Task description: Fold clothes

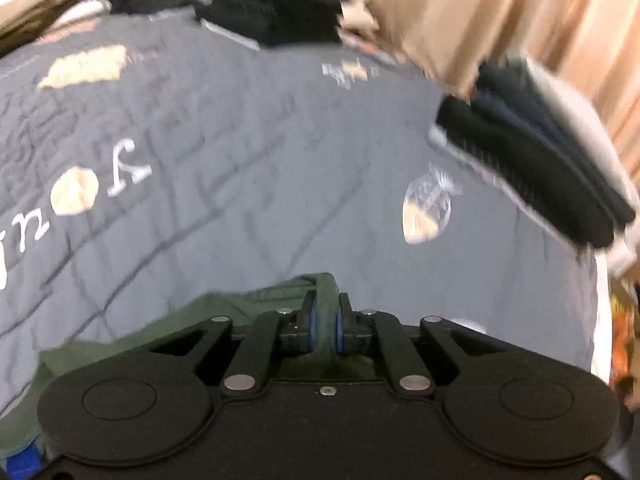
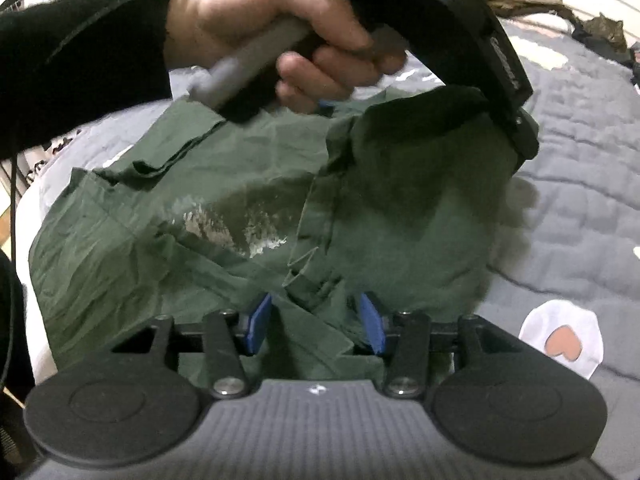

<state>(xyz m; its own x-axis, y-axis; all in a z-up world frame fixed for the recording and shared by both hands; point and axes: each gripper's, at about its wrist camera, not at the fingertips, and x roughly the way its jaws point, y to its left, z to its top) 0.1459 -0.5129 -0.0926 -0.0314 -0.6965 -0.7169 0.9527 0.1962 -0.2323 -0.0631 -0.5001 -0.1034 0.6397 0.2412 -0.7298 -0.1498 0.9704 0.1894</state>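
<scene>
Green shirt (image 2: 224, 216) lies crumpled near our quilt's (image 1: 240, 140) edge, barely folded; our left gripper (image 1: 325, 324) pinches its fabric, right gripper (image 2: 316, 322) spread over it.

The left wrist view is riding just behind its own hand-held gripper (image 1: 325, 322), looking down at a slant across the grey quilt (image 1: 240, 152) toward the folded dark stacks (image 1: 276, 12) beyond it. The right wrist view is sitting equally close behind its hand-held gripper (image 2: 316, 322), facing down onto the green garment (image 2: 192, 216). Both views are sharing that garment and the quilt around it.
</scene>
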